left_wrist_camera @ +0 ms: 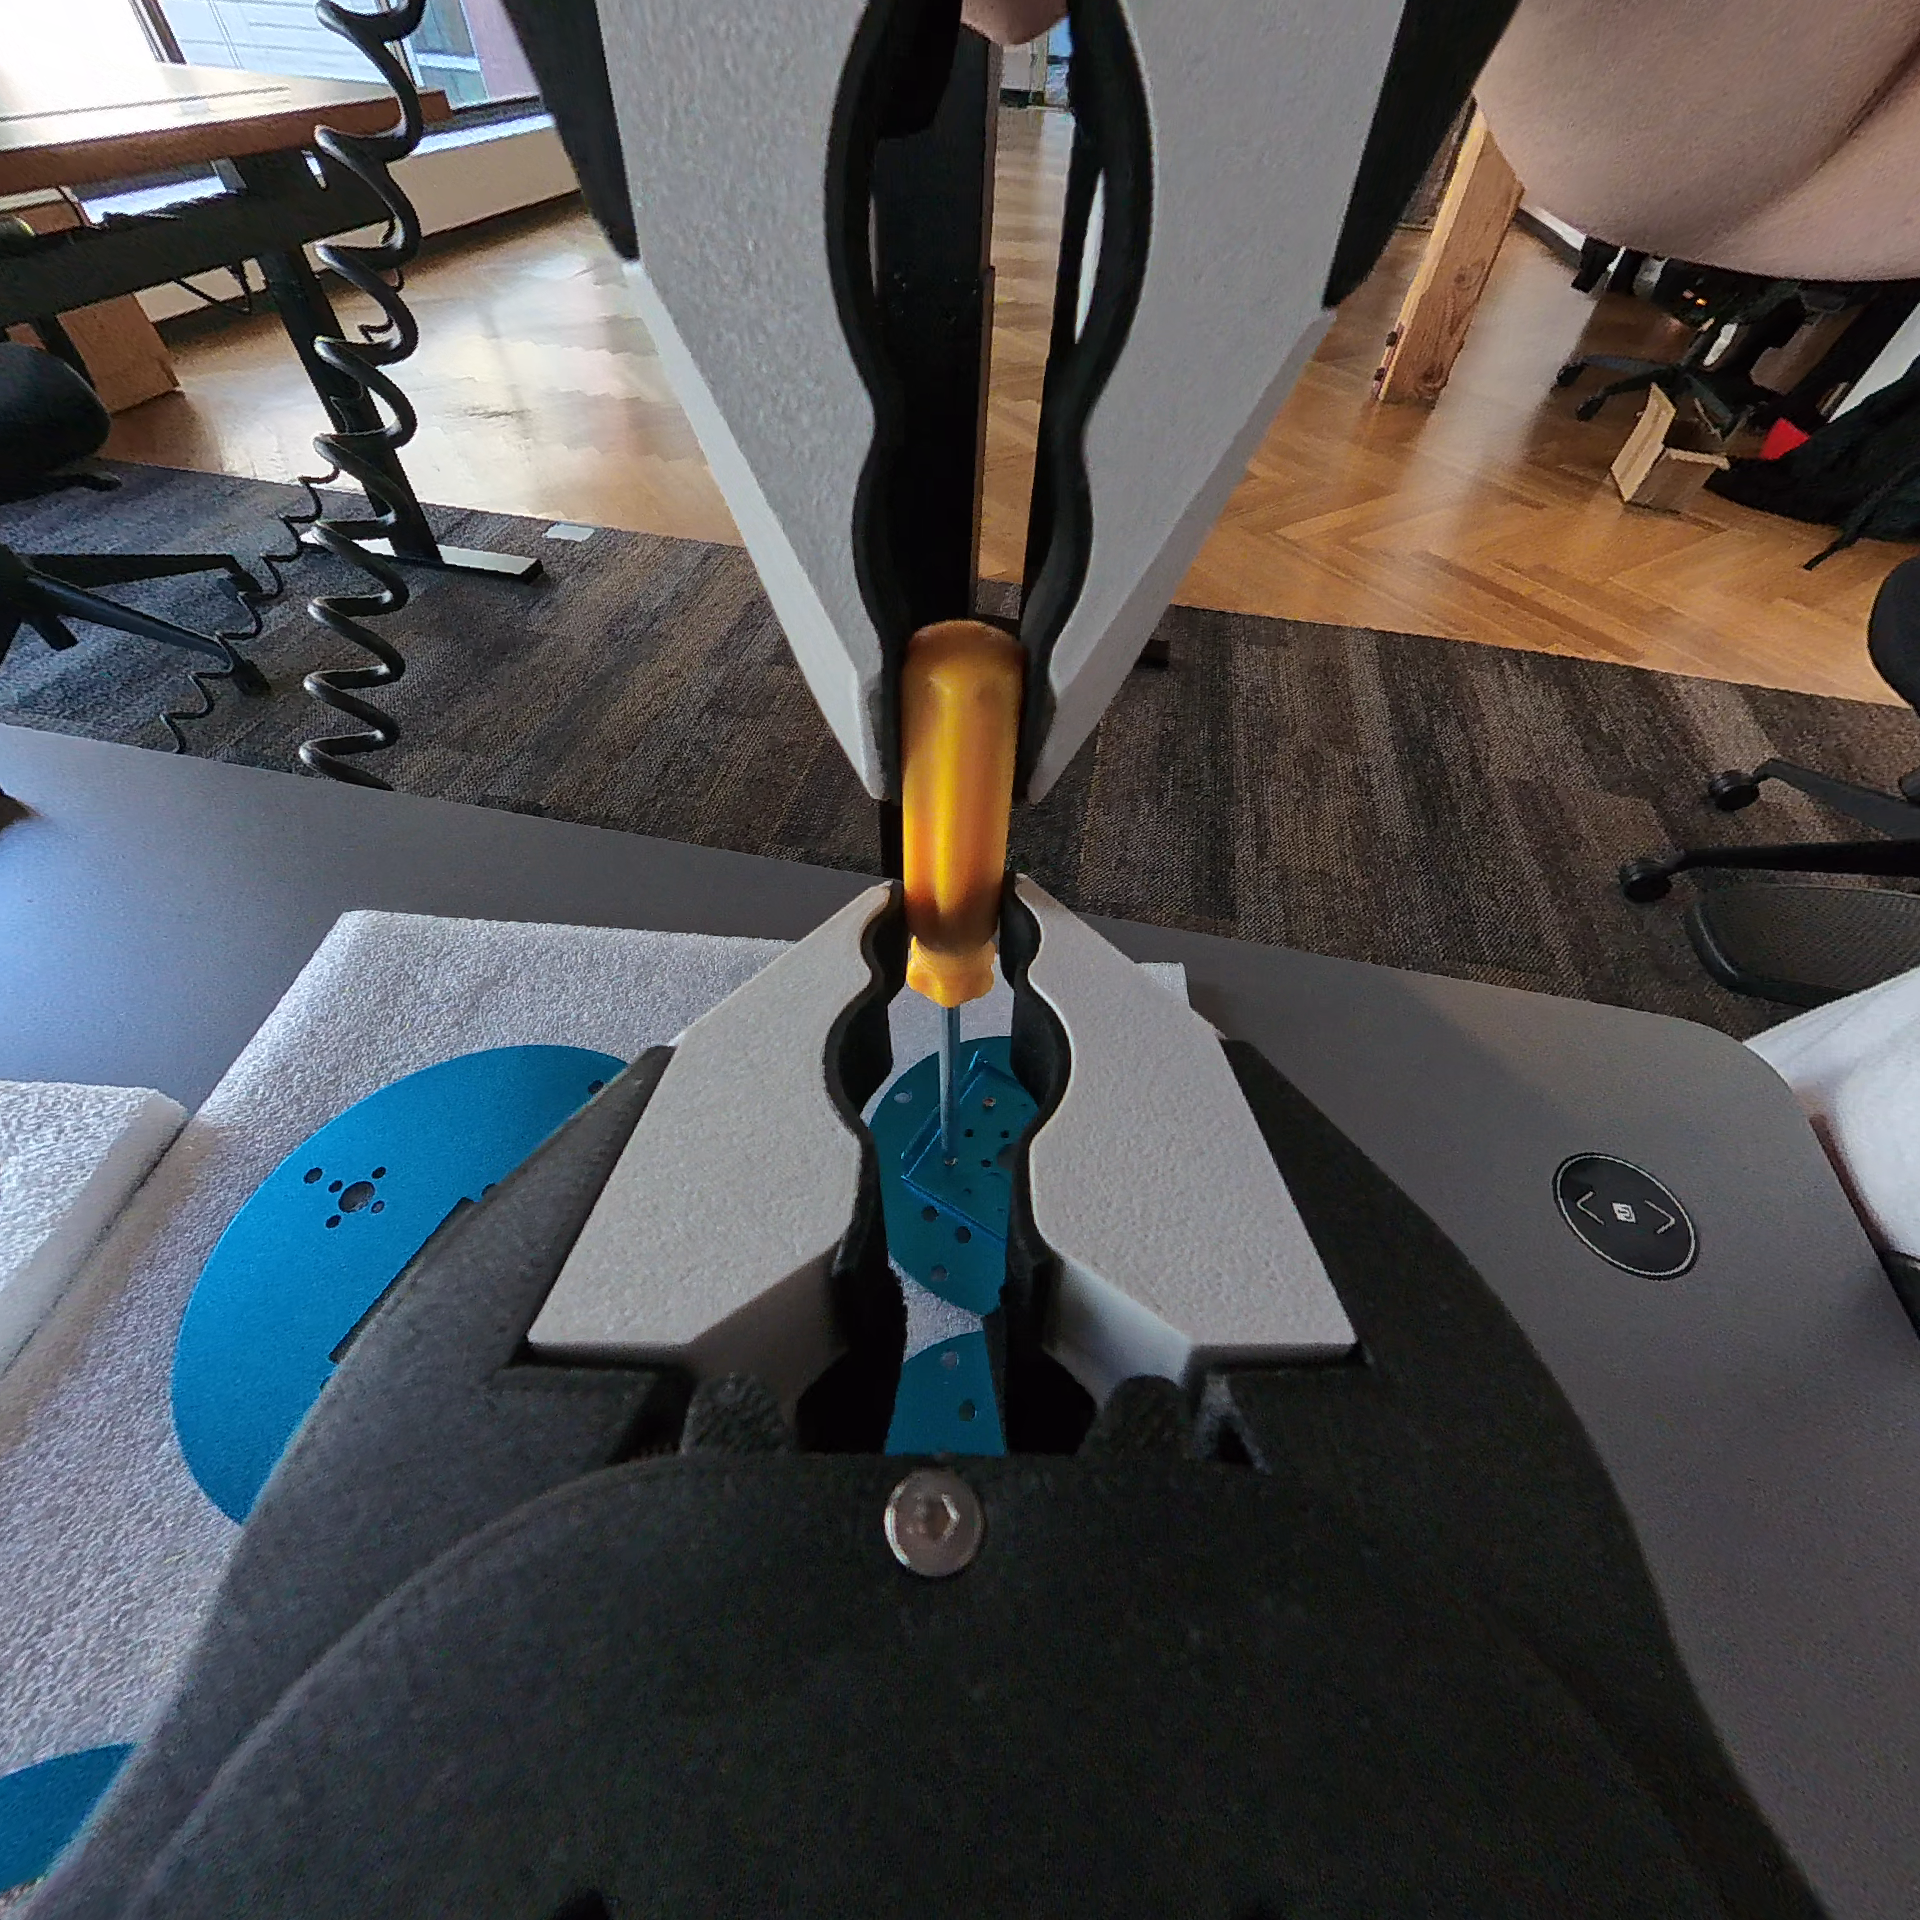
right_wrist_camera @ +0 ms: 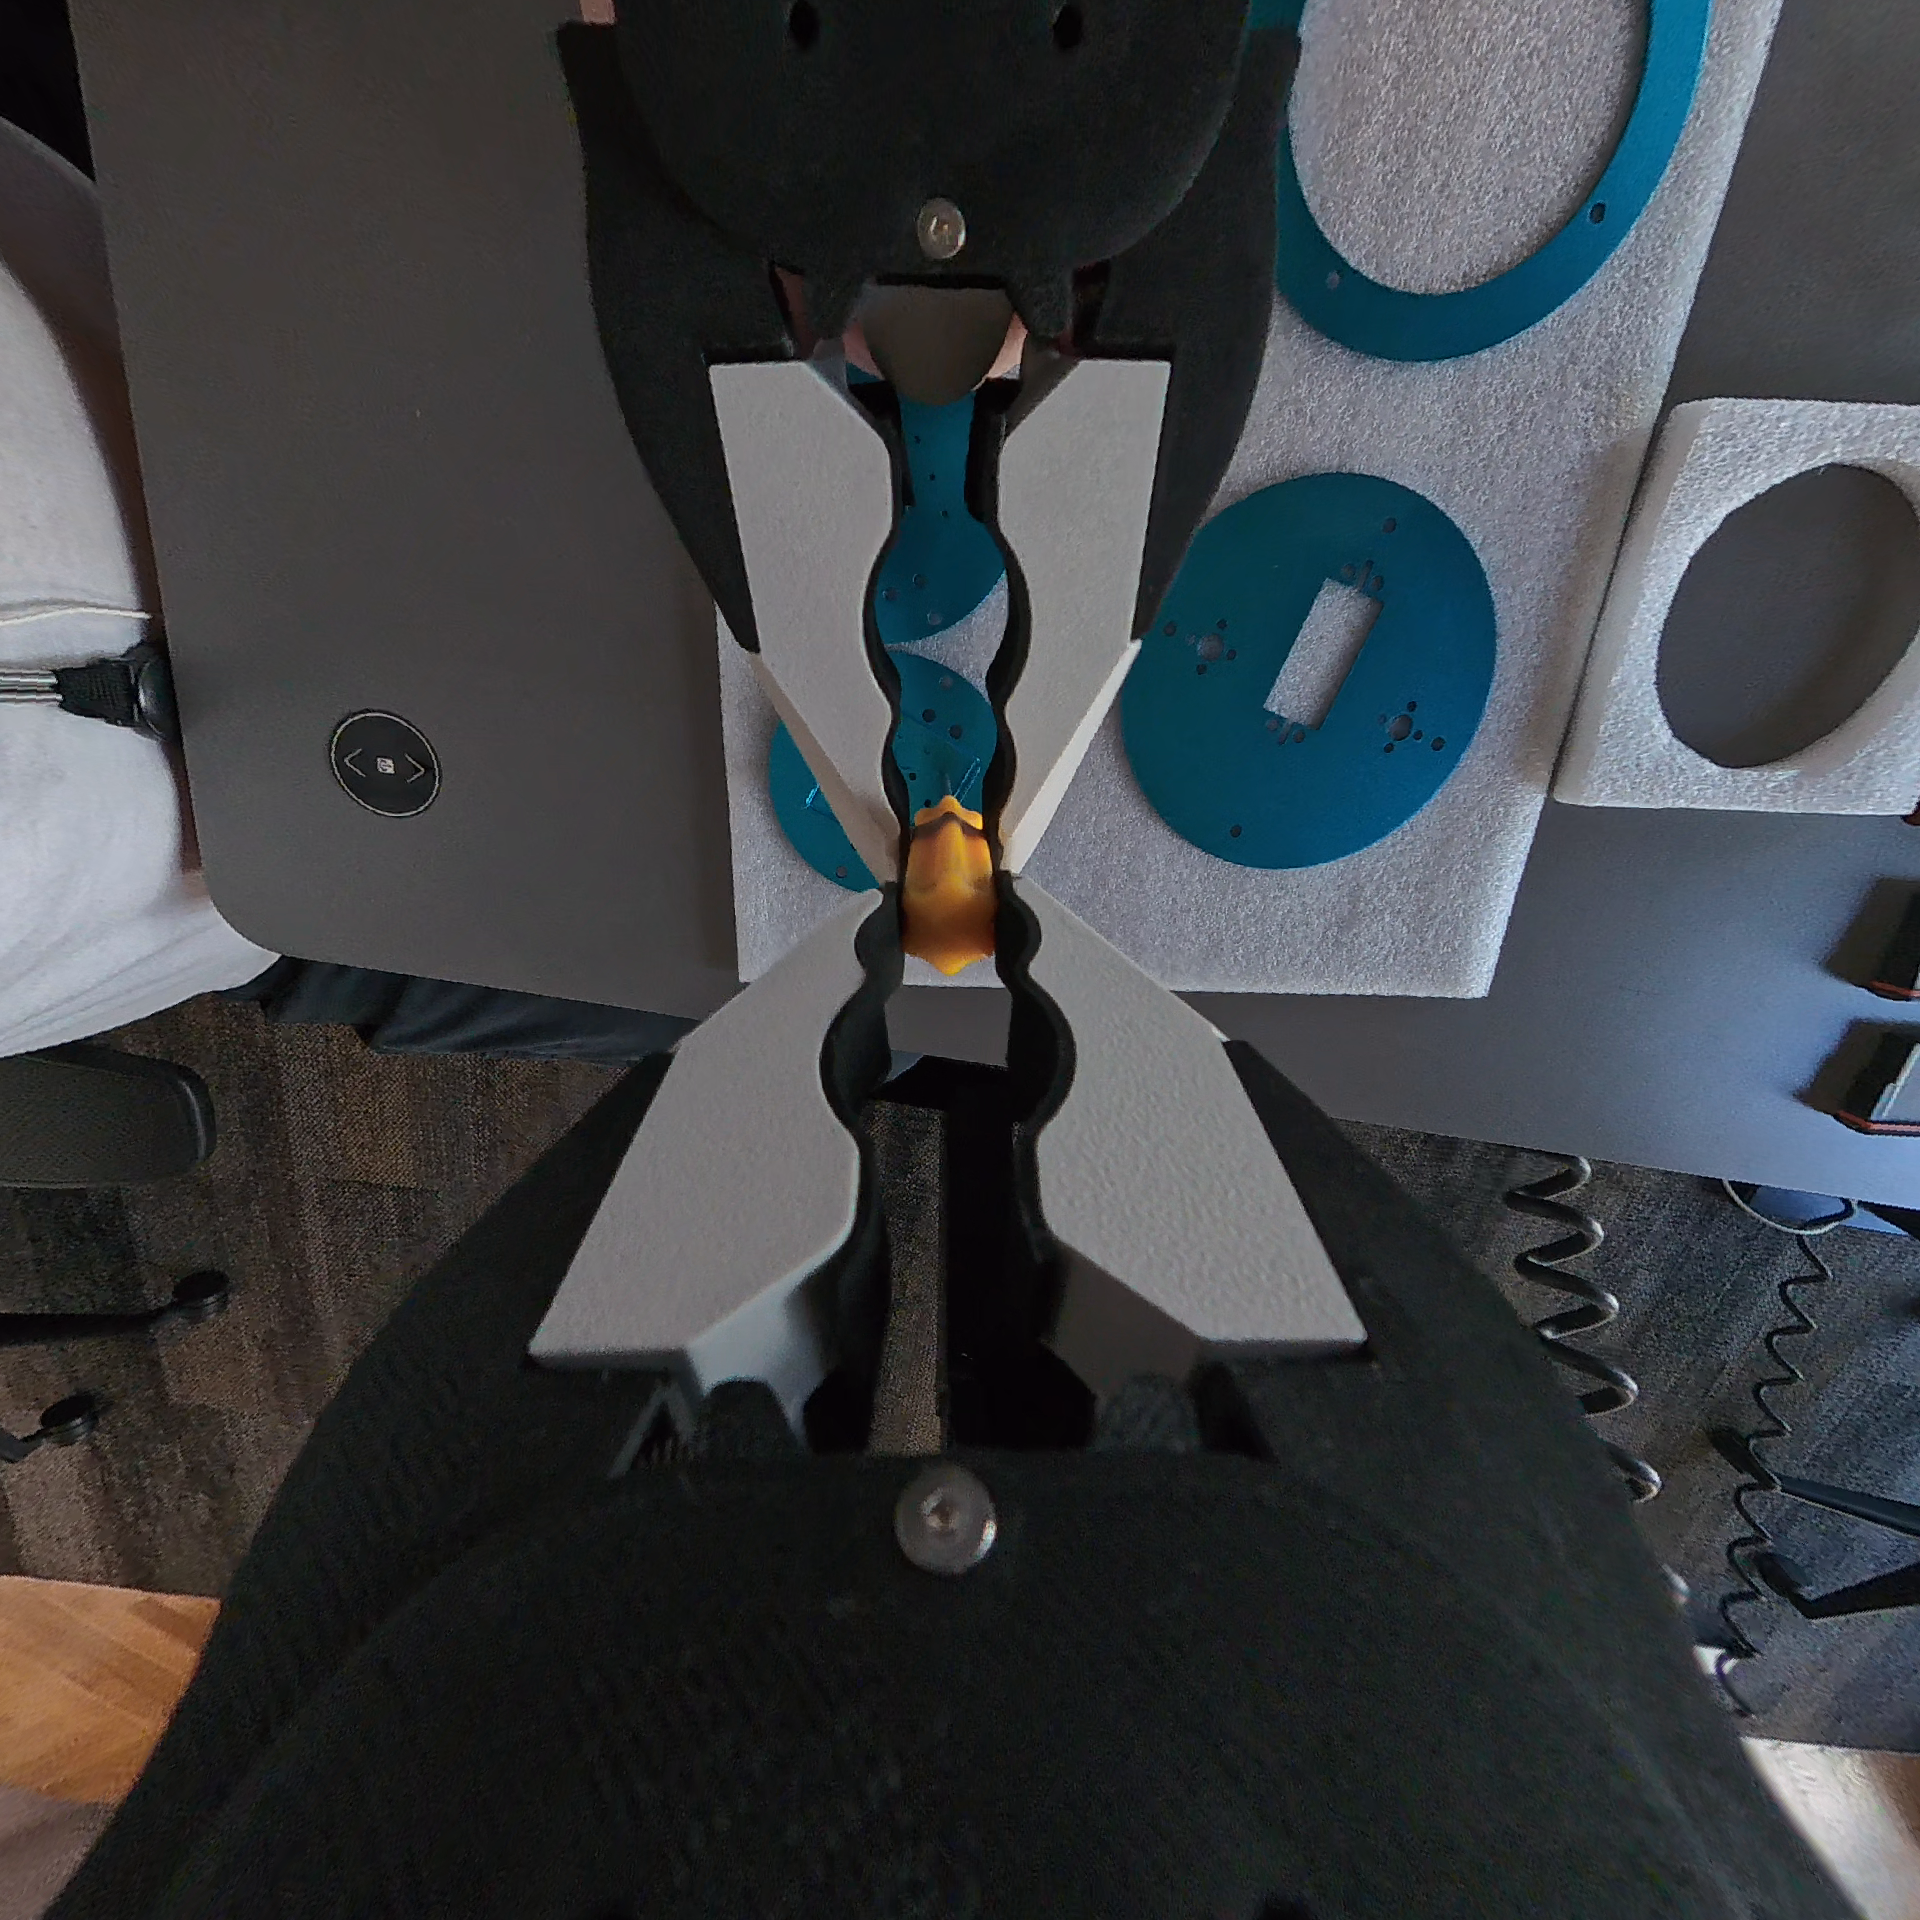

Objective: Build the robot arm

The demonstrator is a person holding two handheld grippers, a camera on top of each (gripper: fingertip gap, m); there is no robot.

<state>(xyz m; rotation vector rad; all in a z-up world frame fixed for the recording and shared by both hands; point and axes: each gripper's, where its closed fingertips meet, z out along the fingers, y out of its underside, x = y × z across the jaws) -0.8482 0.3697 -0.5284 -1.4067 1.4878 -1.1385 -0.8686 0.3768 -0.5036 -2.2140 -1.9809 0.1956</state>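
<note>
The left gripper (left_wrist_camera: 951, 914) has its tips pinching the lower end of a screwdriver (left_wrist_camera: 958, 800) with a translucent amber handle; the right gripper (right_wrist_camera: 943, 914), coming from the opposite side, clamps the handle's upper end. The thin shaft stands upright, its tip on a small blue perforated bracket (left_wrist_camera: 961, 1174) atop a blue disc (right_wrist_camera: 940, 582). Both rest on a white foam sheet (right_wrist_camera: 1299, 925) on the grey desk (right_wrist_camera: 416, 416), beside a larger blue slotted disc (right_wrist_camera: 1226, 748) and a blue ring (right_wrist_camera: 1455, 301). The grippers' bodies hide most of the bracket
</note>
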